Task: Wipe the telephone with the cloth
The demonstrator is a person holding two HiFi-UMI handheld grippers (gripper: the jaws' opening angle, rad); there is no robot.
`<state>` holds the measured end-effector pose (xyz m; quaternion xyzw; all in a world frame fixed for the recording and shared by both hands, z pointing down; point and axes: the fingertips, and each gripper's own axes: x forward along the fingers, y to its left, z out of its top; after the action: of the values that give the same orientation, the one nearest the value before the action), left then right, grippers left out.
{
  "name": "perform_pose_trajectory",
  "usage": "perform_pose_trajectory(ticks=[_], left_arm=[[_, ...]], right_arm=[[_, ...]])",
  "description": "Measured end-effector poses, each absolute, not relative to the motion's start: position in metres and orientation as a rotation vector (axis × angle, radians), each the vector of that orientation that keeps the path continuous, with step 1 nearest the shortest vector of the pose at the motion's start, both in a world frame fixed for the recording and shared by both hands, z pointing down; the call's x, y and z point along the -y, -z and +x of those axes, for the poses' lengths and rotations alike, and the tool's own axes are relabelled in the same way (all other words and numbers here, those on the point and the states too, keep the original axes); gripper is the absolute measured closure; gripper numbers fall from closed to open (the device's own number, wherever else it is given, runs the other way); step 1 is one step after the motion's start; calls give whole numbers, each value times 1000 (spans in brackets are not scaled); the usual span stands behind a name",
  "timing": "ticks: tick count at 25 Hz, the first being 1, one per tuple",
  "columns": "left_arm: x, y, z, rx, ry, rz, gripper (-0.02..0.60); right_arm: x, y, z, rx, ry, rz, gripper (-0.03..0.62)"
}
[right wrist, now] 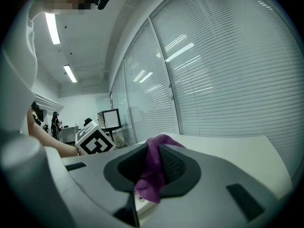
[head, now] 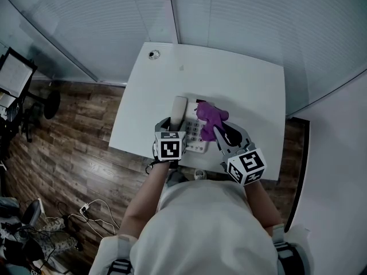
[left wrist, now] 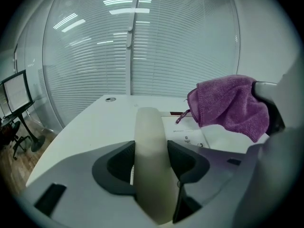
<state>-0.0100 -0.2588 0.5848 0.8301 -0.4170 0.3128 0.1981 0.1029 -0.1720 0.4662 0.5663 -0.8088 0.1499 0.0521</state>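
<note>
- Gripping the handset (left wrist: 148, 122), the left tool (left wrist: 152, 161) clamps it from both sides, on the telephone (head: 195, 137) at the bench's (head: 241, 79) near edge.
- Pinching the cloth (right wrist: 153, 175), the right tool (right wrist: 154, 165) holds it over the telephone.

The cloth (head: 211, 114) is soft, fuzzy terry. The handset (left wrist: 151, 160) is smooth plastic with a slight sheen. The table (head: 241, 79) top is smooth and matt. The floor (head: 74, 148) is wood-grain planks. The right hand-held gripper (right wrist: 153, 167) is matt grey plastic with ribbed dark pads (right wrist: 175, 165).
</note>
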Motion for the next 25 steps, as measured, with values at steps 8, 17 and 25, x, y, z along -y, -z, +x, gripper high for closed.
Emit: perform_pose_trajectory(ticks=[8,17,25], left_arm=[[258,-576,-11,1132,-773,2324,359],[246,-563,-18,1044,-594,2268,359],[239,-546,-28,978,-370,2218,358]], right_arm=[[170,-462,102,2474,-441,1721,513],[168,-453,102,2493,-409,1730,513],[172,-450,101,2510,-385,1719,513]])
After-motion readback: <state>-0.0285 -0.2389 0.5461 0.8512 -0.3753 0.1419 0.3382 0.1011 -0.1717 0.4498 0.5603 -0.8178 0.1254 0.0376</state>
